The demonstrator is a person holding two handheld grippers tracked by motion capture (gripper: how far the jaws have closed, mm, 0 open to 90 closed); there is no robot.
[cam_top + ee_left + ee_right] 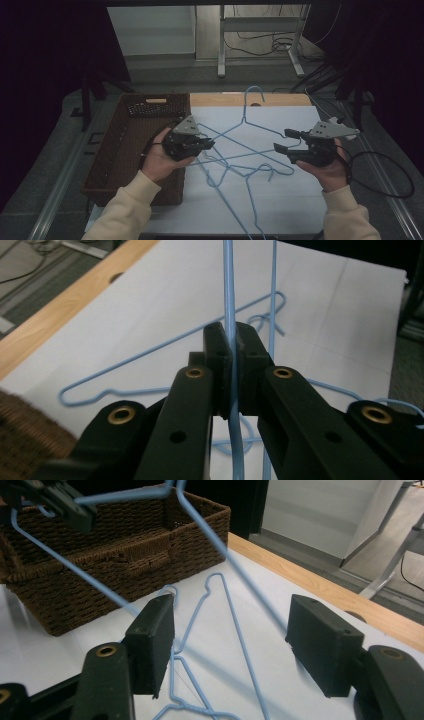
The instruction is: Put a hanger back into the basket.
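Blue wire hangers (243, 119) lie tangled on the white tabletop (300, 210). My left gripper (212, 144) is beside the basket, shut on the thin wire of one hanger (229, 290), which runs straight up between the pads. My right gripper (281, 140) is level with it at the right, jaws wide apart. Along the right gripper (237, 640), the lifted hanger wire (225, 555) slants down from the left gripper (65, 502) toward the right pad (322, 640); neither pad presses it. A second hanger (235, 630) lies flat on the table below.
A brown wicker basket (127, 150) stands at the table's left, its rim (140, 540) close behind the left gripper. A wooden strip (280, 99) edges the far side. Black cables (390, 175) trail off the right side. Metal table legs (220, 45) stand beyond.
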